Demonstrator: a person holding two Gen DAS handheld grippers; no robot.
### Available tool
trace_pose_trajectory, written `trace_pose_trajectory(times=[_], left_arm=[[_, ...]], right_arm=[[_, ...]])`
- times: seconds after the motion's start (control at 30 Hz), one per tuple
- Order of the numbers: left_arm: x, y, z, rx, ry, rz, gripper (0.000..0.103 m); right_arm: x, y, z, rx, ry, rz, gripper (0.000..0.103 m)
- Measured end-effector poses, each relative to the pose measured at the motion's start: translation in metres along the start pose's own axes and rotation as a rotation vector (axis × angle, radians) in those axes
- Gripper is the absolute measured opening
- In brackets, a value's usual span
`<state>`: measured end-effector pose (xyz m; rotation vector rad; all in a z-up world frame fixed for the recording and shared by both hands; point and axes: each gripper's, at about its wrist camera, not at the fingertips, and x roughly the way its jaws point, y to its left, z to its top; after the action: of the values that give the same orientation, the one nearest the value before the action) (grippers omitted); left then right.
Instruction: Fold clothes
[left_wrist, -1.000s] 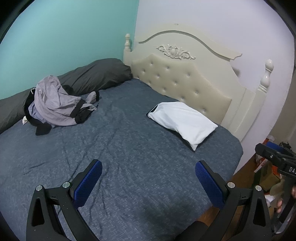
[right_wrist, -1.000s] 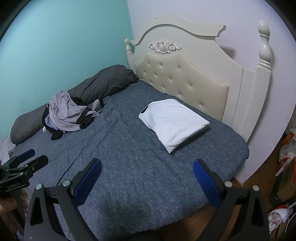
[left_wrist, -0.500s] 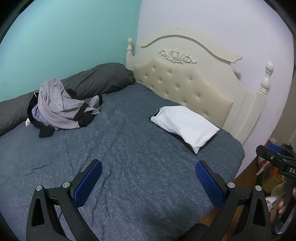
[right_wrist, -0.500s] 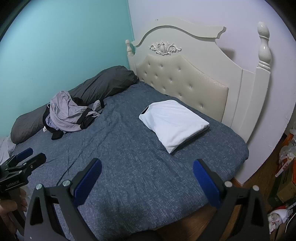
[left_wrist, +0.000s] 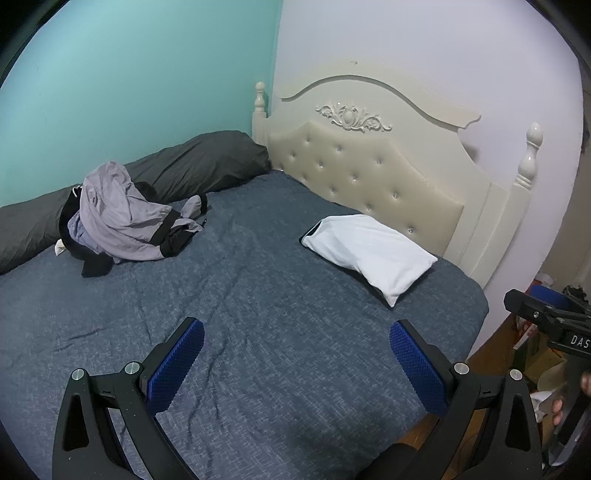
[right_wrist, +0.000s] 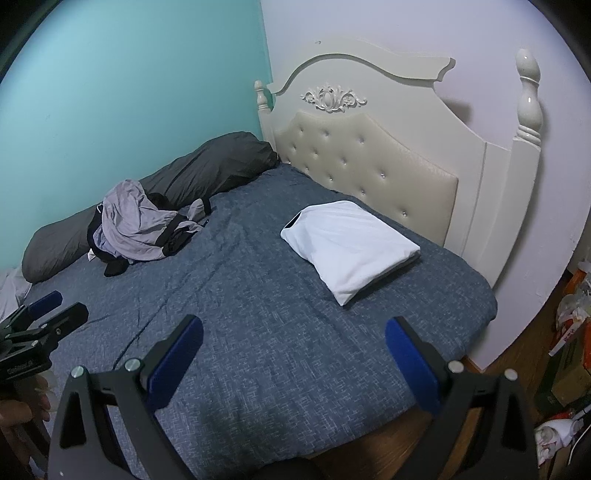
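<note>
Your left gripper (left_wrist: 295, 354) and right gripper (right_wrist: 293, 350) both hang spread wide and empty above the blue bedspread (left_wrist: 258, 314). The crumpled clothes (left_wrist: 122, 218) lie far off, against the dark bolster (left_wrist: 199, 162) by the teal wall.

teal wall (left_wrist: 129, 74) | cream headboard (left_wrist: 369, 162) | floor (right_wrist: 517, 354) seemingly wood

Home bedroom: bed (left_wrist: 258, 332), tufted headboard (left_wrist: 369, 177), pillow (right_wrist: 351, 243).
</note>
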<state>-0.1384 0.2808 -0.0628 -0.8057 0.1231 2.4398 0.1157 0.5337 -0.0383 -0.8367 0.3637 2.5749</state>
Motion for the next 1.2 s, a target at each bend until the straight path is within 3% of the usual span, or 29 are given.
trace_pose_trajectory(times=[1.2], left_arm=[[-0.009, -0.002, -0.005, 0.01, -0.016, 0.025, 0.103]], right_arm=[[-0.019, 0.01, -0.007, -0.002, -0.041, -0.007, 0.1]])
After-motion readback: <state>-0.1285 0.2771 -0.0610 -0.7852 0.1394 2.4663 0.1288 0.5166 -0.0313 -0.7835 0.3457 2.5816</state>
